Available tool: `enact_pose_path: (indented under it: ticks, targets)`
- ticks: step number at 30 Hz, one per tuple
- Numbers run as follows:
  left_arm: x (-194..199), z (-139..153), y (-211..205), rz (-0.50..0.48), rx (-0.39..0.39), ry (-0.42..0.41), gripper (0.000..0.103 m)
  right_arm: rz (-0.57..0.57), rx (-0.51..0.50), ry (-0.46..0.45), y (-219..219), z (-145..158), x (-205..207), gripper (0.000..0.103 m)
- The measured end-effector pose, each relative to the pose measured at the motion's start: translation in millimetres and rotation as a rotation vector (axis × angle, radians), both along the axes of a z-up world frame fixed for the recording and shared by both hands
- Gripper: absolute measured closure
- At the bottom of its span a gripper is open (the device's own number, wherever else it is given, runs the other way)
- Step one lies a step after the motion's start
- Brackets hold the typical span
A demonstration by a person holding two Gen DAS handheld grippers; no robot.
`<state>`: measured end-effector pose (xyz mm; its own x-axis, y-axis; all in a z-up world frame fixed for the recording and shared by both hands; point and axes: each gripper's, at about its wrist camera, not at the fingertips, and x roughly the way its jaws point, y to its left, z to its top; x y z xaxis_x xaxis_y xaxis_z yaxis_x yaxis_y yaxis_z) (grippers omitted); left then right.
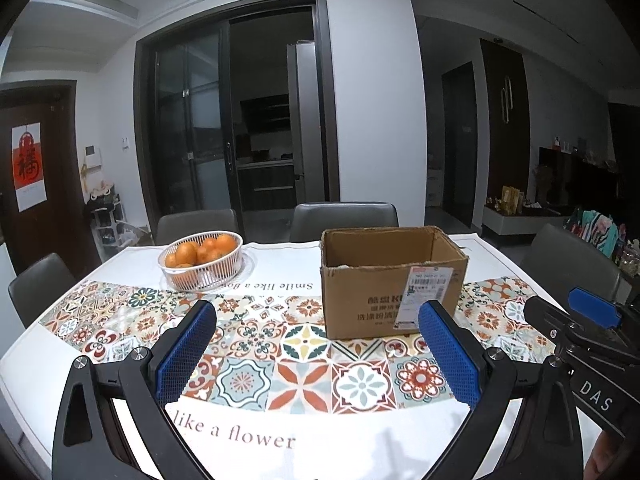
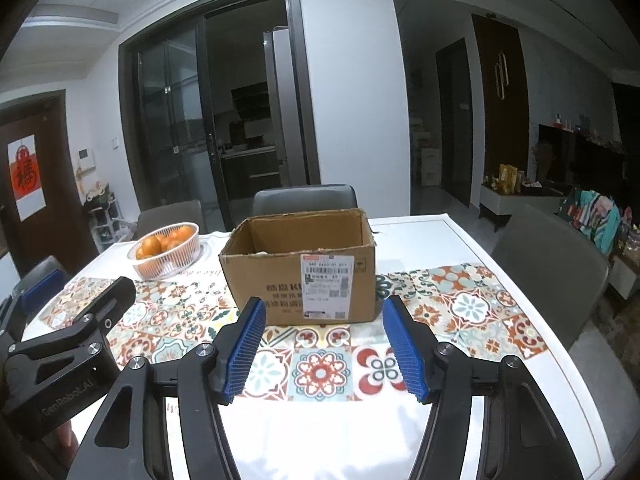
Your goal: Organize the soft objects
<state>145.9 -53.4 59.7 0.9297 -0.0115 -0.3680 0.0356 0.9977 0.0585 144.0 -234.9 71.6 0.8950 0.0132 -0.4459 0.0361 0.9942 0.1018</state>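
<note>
Soft objects: none lie in plain view on the table. Only a pale sliver shows inside the cardboard box [image 2: 298, 268], low against its front wall at about 9 o'clock of the opening; too little shows to tell what it is. If that is a soft item, judgement: light, squashy, no breakage risk, folds under the pads, so pinch a bunched middle part rather than an edge, and expect it to sag and drag on the box rim.

Box: open top, flaps gone or folded, rim ragged, shipping label on the front face. Thin corrugated board, likely light and near empty, so it may slide on the cloth if nudged; walls will dent under a hard squeeze. Best hold is one side wall near the top rim, or steady it from outside.

Box stands on the patterned tablecloth [image 2: 328, 376], at 12 o'clock from the right gripper [image 2: 324, 348], slightly toward 1 o'clock from the left gripper [image 1: 316, 356]. White basket of oranges [image 1: 202, 260] sits at 10 o'clock from the box, apart from it; fruit is not soft goods, leave it.

Right gripper: jaws released, nothing between them, hovering short of the box front. Left gripper: jaws spread wide, empty, over the tile pattern. Each gripper's body shows at the edge of the other's view, side by side. Grey chairs [image 1: 344, 220] ring the table [image 2: 500, 408] at 12 and 3 o'clock.
</note>
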Motion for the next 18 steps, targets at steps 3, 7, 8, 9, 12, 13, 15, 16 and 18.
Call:
enact_pose_path:
  ticks: [3, 7, 8, 9, 12, 13, 15, 16, 18]
  targets:
    - [-9, -3, -1, 0.0, 0.0, -0.001, 0.0, -0.01, 0.007, 0.006, -3, -3, -10, 0.041]
    - [-22, -7, -2, -0.003, 0.0, 0.001, 0.0, -0.025, -0.004, -0.002, -6, -6, -22, 0.041]
    - [-25, -8, -2, 0.0, 0.001, 0.0, 0.0, -0.026, -0.007, -0.004, -6, -6, -25, 0.041]
    - [-29, -8, -2, 0.003, 0.003, -0.003, 0.0, -0.027, -0.01, -0.005, -5, -6, -28, 0.041]
    - [-36, -8, -2, 0.005, 0.008, -0.01, 0.0, -0.032, -0.029, -0.015, -4, -6, -37, 0.041]
    - [-38, -9, -2, 0.006, 0.01, -0.011, 0.0, -0.033, -0.03, -0.018, -4, -7, -39, 0.041]
    - [-41, -10, -2, 0.007, 0.012, -0.013, 0.0, -0.031, -0.027, -0.017, -4, -7, -43, 0.041]
    - [-43, -10, -2, 0.008, 0.012, -0.013, 0.0, -0.03, -0.025, -0.016, -4, -8, -46, 0.041]
    - [-46, -11, -3, 0.005, 0.012, -0.013, 0.0, -0.035, -0.027, -0.017, -4, -8, -51, 0.041]
